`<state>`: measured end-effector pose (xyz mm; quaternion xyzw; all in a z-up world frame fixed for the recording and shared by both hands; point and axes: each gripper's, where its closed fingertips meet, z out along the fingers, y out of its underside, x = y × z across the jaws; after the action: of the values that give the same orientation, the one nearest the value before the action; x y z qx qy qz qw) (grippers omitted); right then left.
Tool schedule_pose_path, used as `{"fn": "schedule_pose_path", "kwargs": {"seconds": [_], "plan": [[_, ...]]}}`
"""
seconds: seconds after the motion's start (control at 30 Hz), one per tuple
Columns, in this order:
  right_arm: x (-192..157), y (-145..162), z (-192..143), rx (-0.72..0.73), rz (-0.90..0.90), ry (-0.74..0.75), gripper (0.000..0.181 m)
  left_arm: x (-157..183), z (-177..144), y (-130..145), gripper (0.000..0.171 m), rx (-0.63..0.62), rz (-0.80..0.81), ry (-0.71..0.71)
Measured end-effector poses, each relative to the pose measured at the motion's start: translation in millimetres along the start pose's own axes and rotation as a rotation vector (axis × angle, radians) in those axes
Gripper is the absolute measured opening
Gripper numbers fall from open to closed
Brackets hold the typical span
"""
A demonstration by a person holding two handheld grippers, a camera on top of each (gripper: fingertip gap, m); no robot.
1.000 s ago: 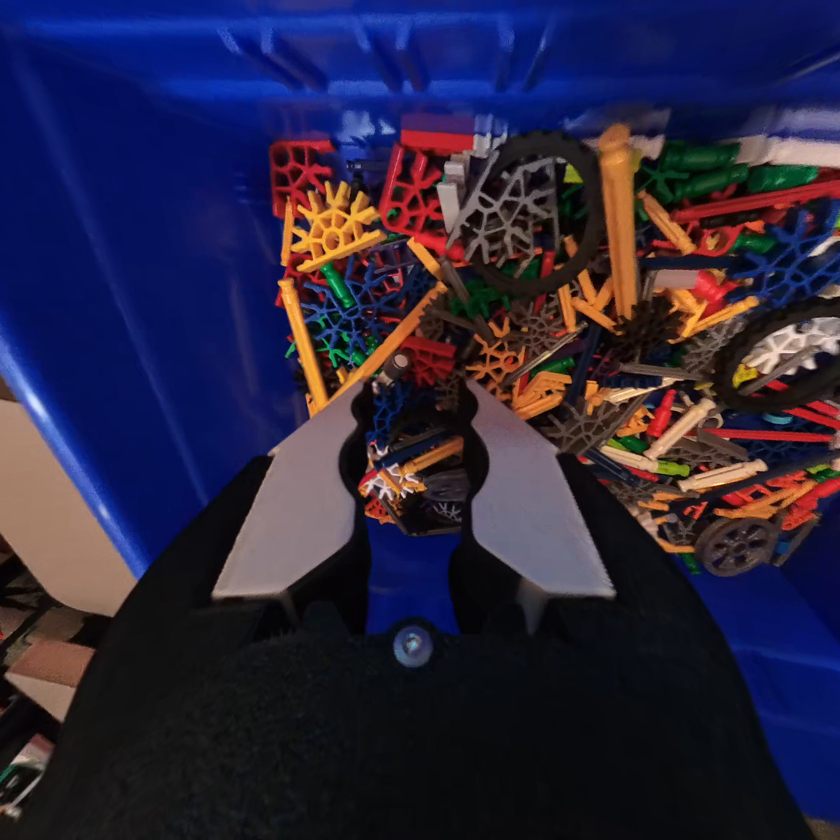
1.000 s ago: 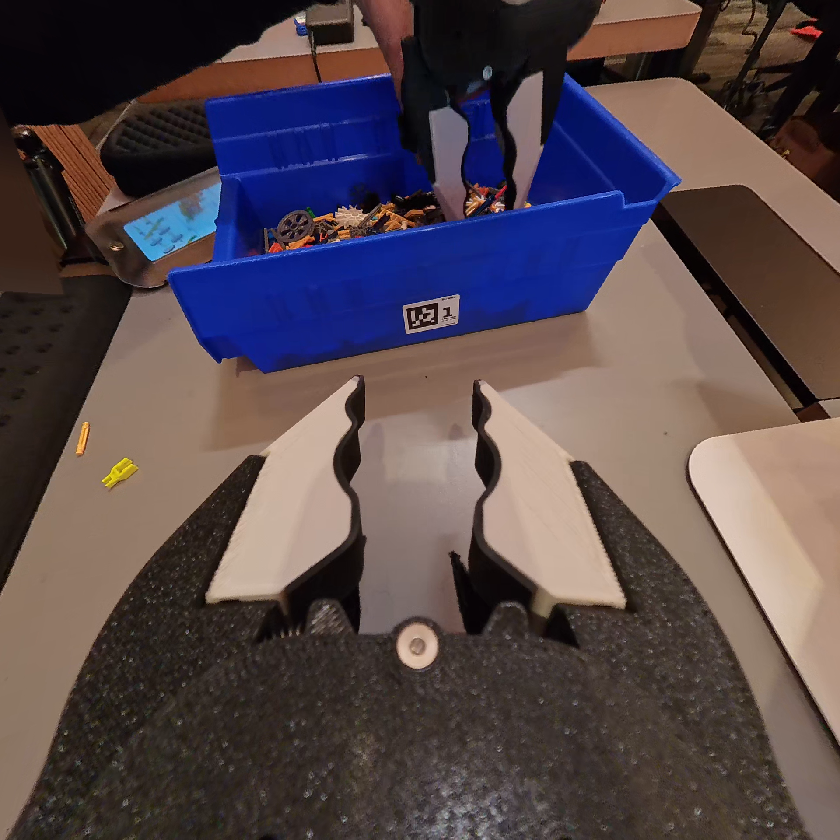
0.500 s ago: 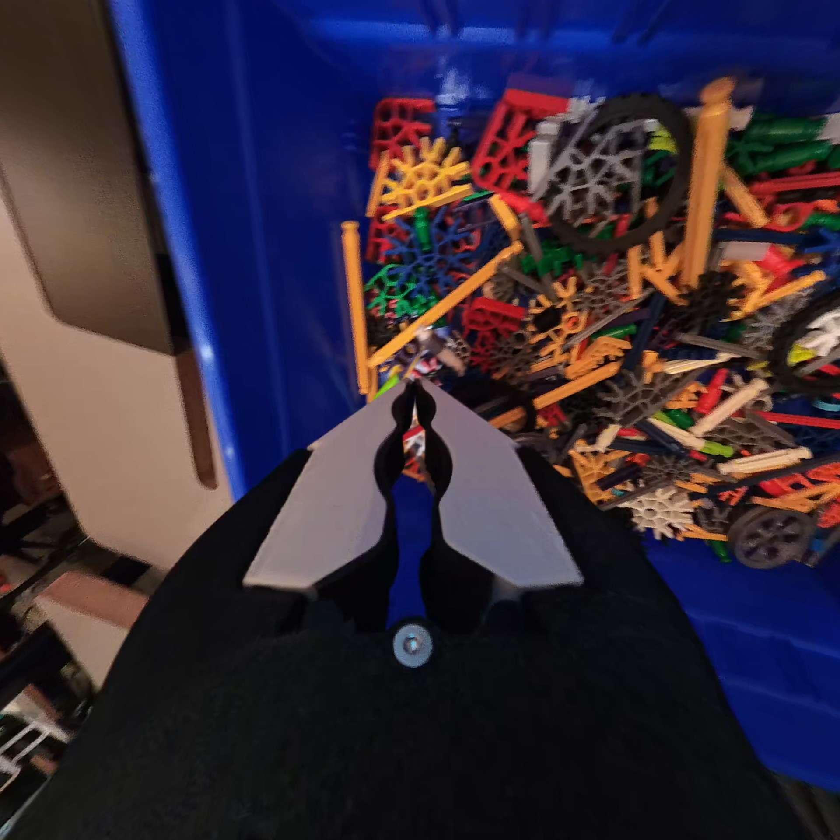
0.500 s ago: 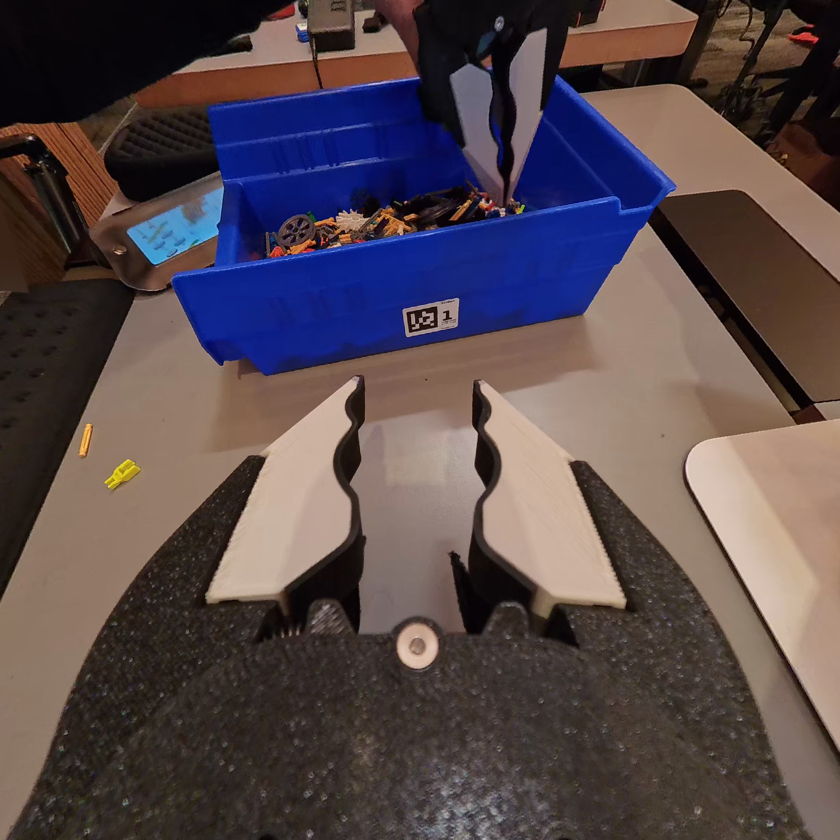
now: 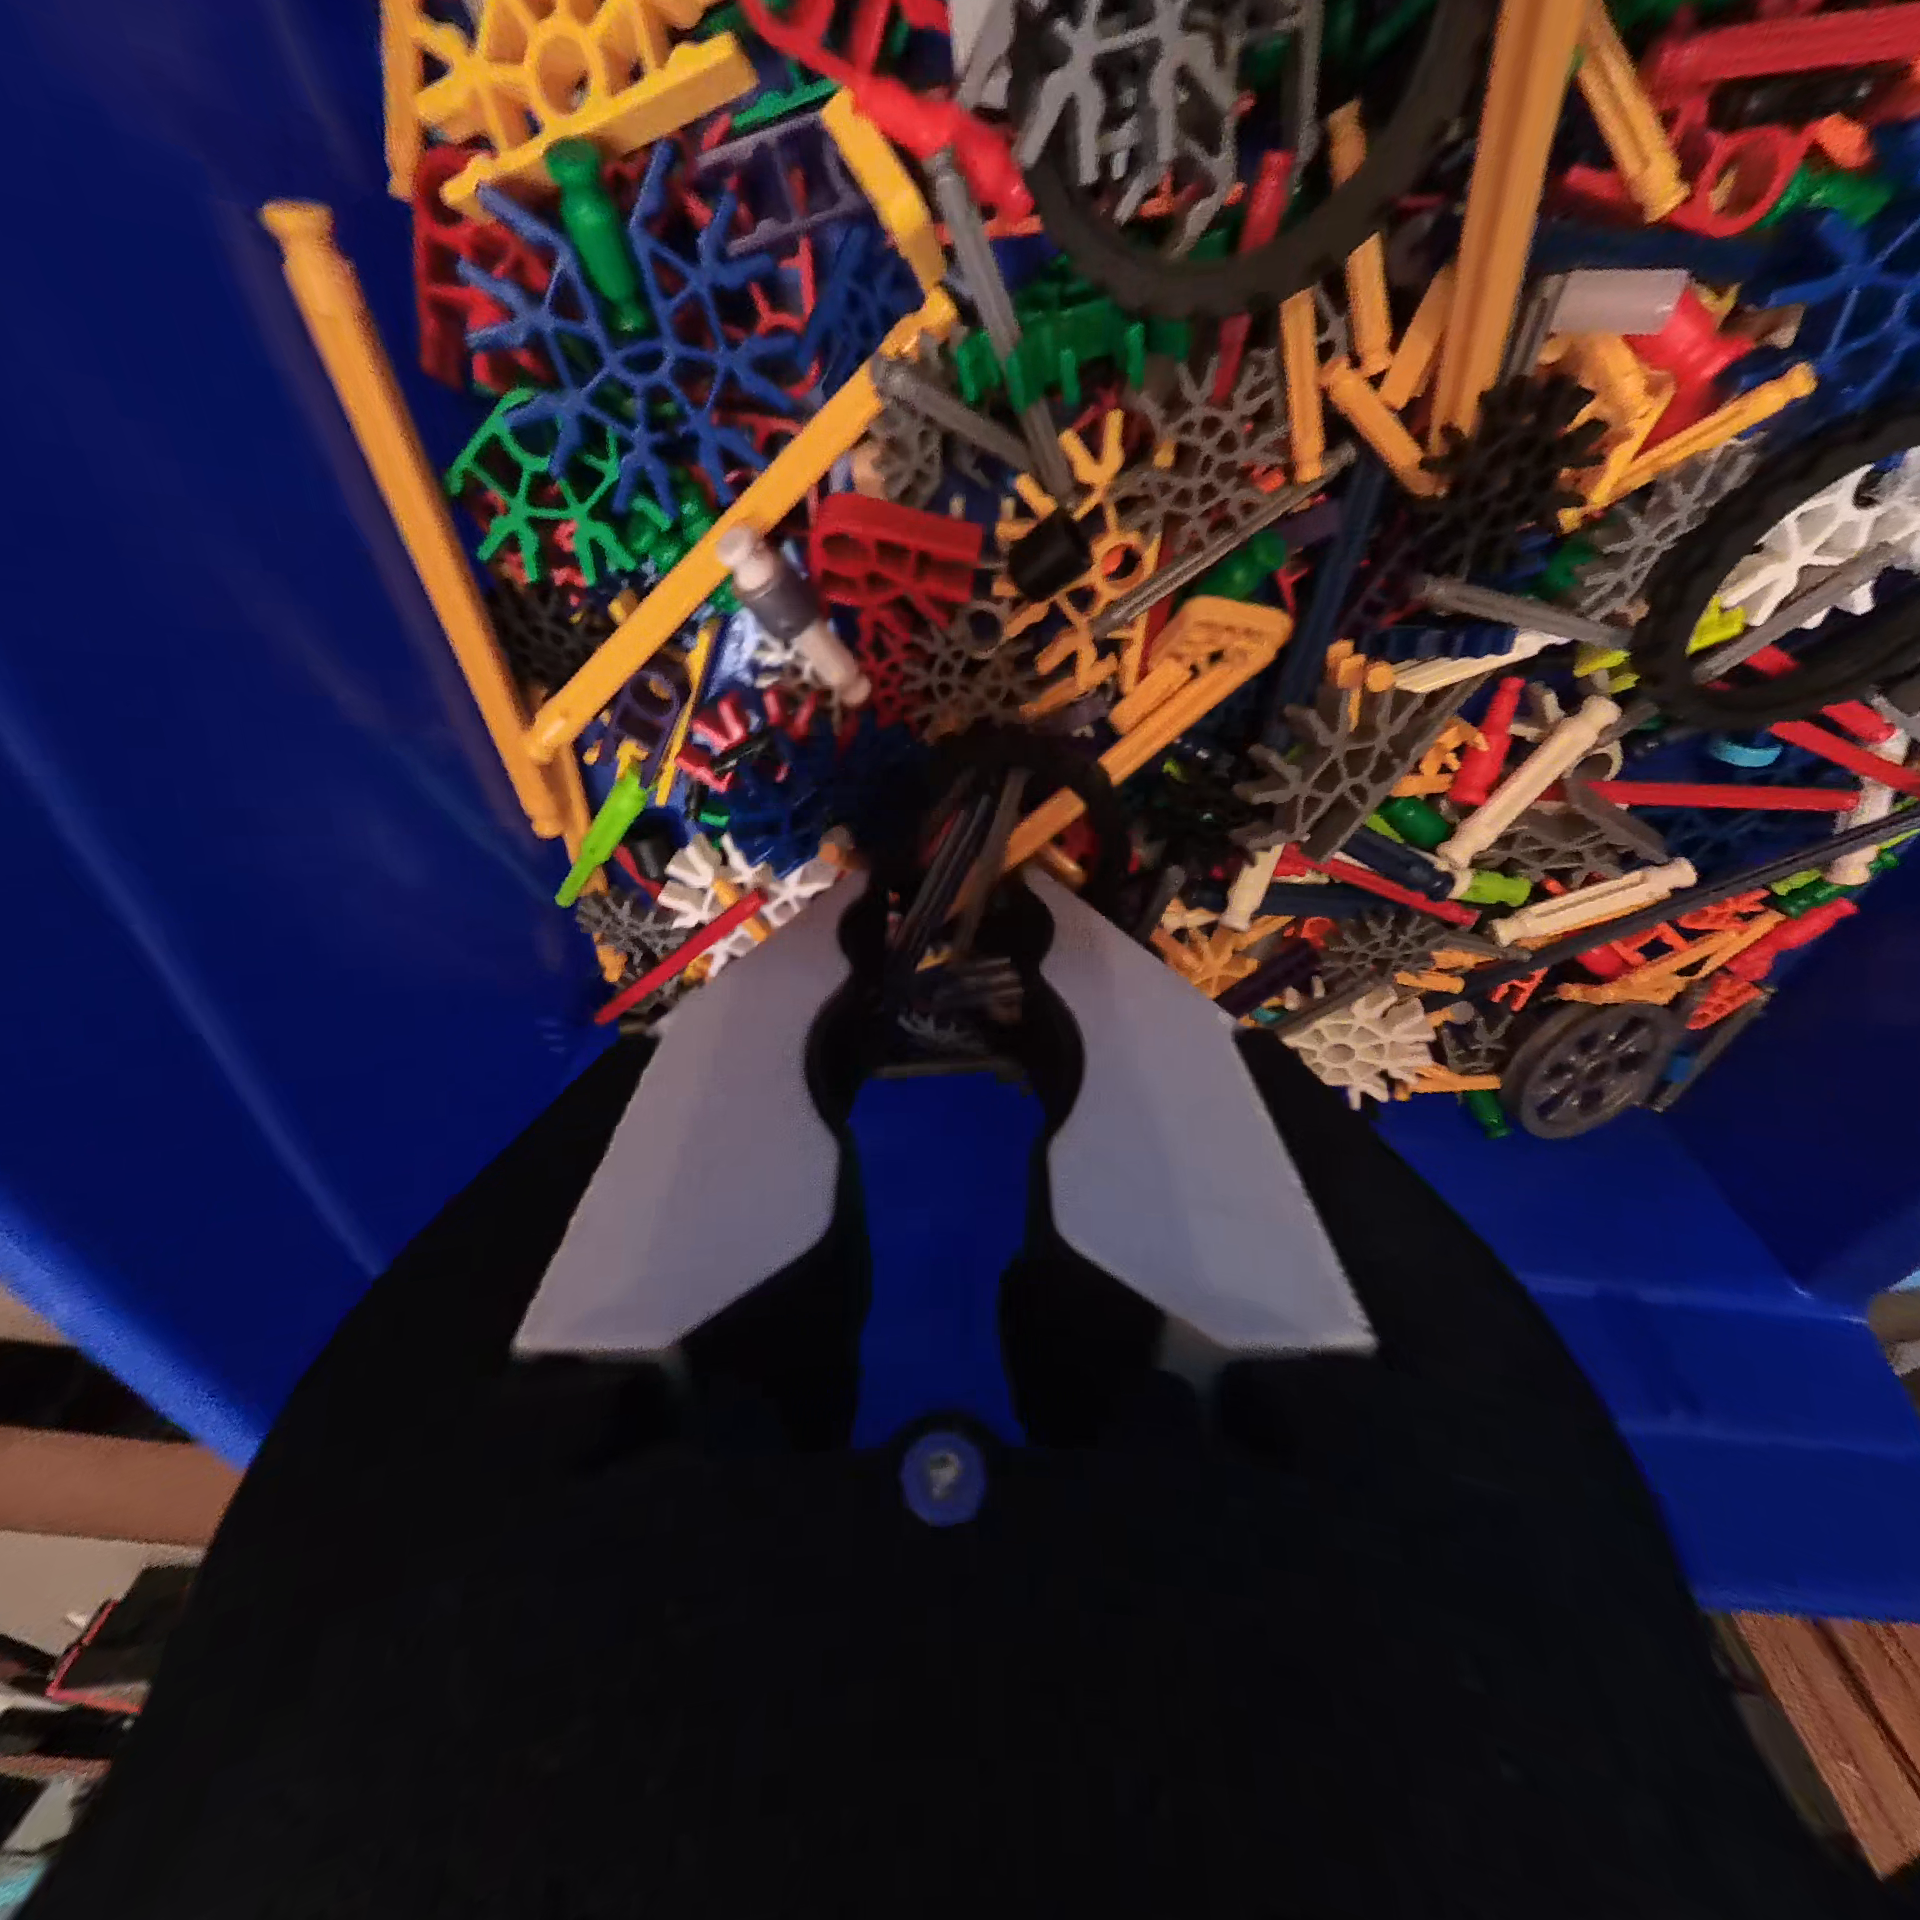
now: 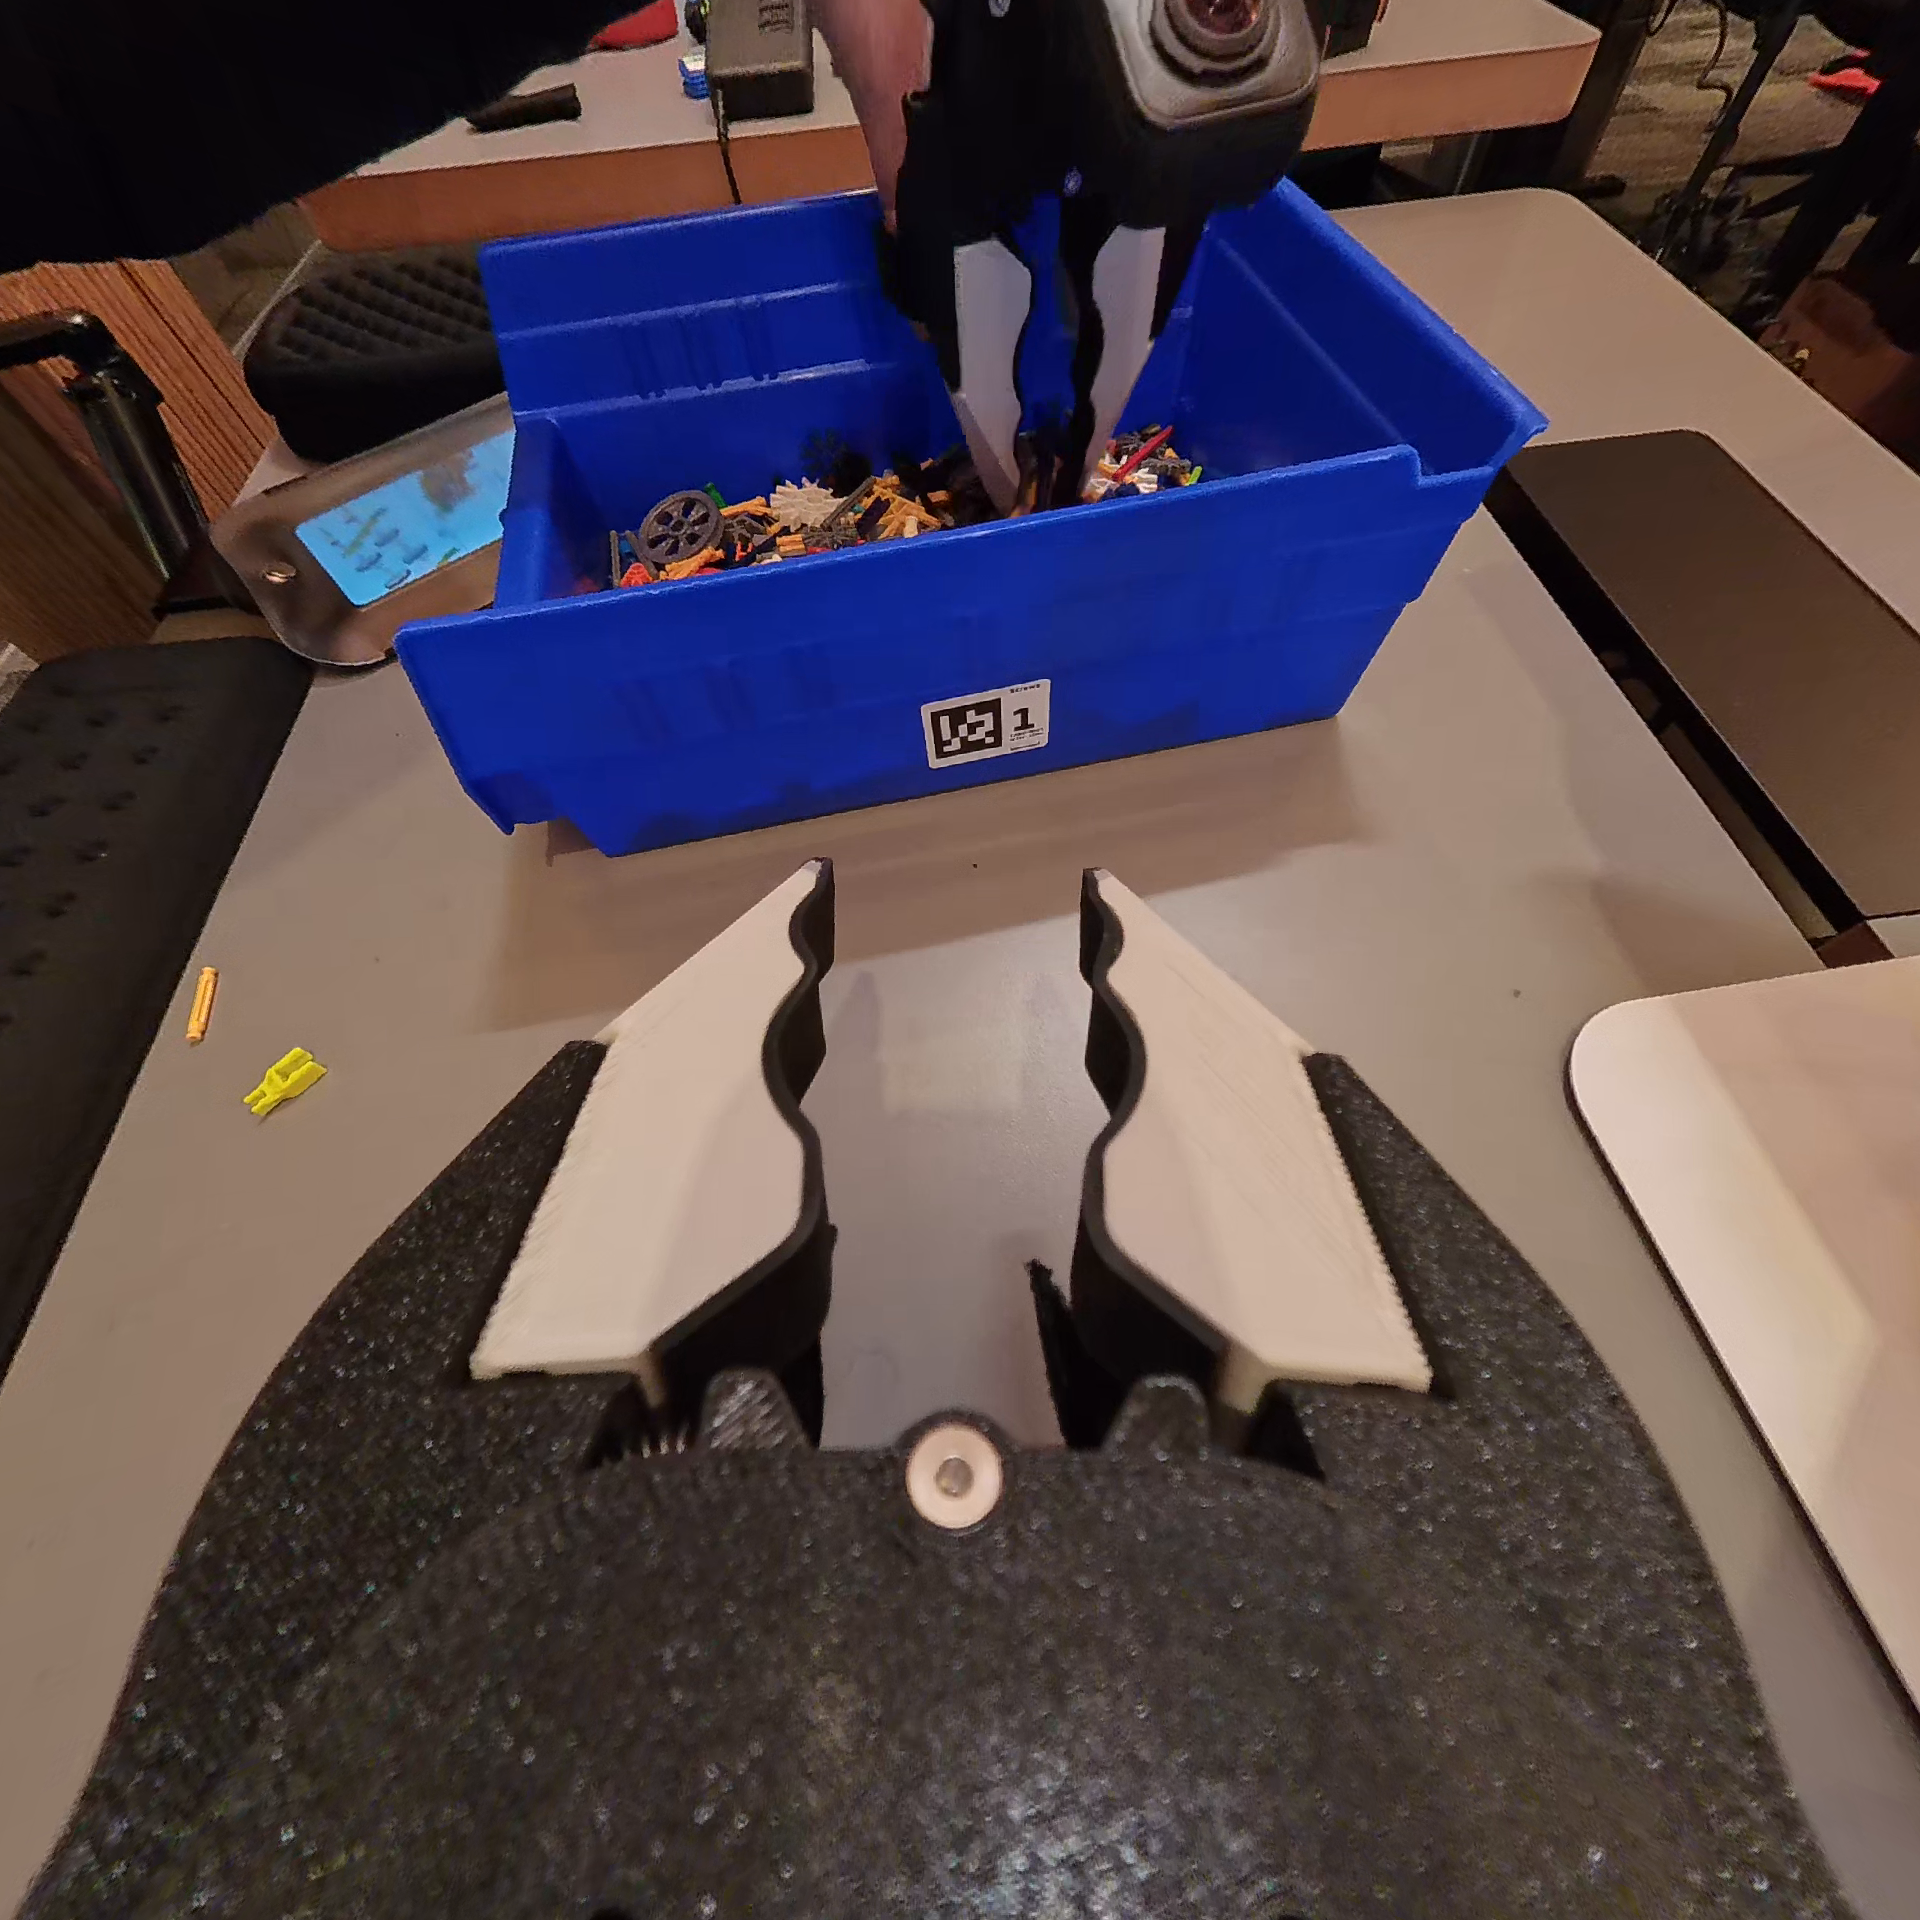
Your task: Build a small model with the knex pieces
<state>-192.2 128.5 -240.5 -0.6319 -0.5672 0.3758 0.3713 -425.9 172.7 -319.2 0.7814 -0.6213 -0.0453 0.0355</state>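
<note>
Grey table (image 6: 436, 904) carries, from its left edge: a small orange rod (image 6: 201, 1003) and a yellow connector (image 6: 283, 1081), then a blue bin (image 6: 935, 644) of mixed construction pieces (image 5: 1195, 520) toward its far edge. Left gripper (image 5: 951, 904) reaches into the bin's right end, fingers partly spread around dark rods (image 5: 956, 862); contact cannot be confirmed. Right gripper (image 6: 956, 883) hovers spread, empty, near the front edge. Risk: tangled pieces may snag and spill. More desks stand behind

Left tool (image 5: 945, 883) angled down — parted, right tool (image 6: 956, 883) level — parted
</note>
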Motion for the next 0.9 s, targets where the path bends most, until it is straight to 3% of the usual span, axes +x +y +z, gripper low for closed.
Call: {"fn": "schedule_pose_path", "kwargs": {"seconds": [0.17, 0.33, 0.43, 0.53, 0.6, 0.73, 0.9], "plan": [[1, 0, -1, 0.001, 0.001, 0.001, 0.048, -5, -2, -12, 0.014, 0.037, 0.043, -0.046], [2, 0, -2, 0.002, 0.003, 0.003, 0.047, -14, -18, -35, 0.009, 0.157, 0.042, -0.09], [3, 1, -2, 0.001, 0.005, 0.005, 0.047, -28, -25, -35, 0.01, 0.148, 0.027, -0.154], [3, 1, -2, 0.001, 0.007, 0.005, 0.048, -42, -24, -32, 0.018, 0.13, -0.02, -0.212], [4, 1, -3, 0.002, 0.007, 0.006, 0.048, -46, -26, -28, 0.036, 0.114, -0.038, -0.249], [5, 2, -3, 0.002, 0.011, 0.008, 0.048, -23, -37, -39, 0.056, 0.195, -0.015, -0.186], [5, 3, -2, 0.0, 0.015, 0.005, 0.047, 40, -47, -62, 0.056, 0.3, 0.116, 0.013]]}}
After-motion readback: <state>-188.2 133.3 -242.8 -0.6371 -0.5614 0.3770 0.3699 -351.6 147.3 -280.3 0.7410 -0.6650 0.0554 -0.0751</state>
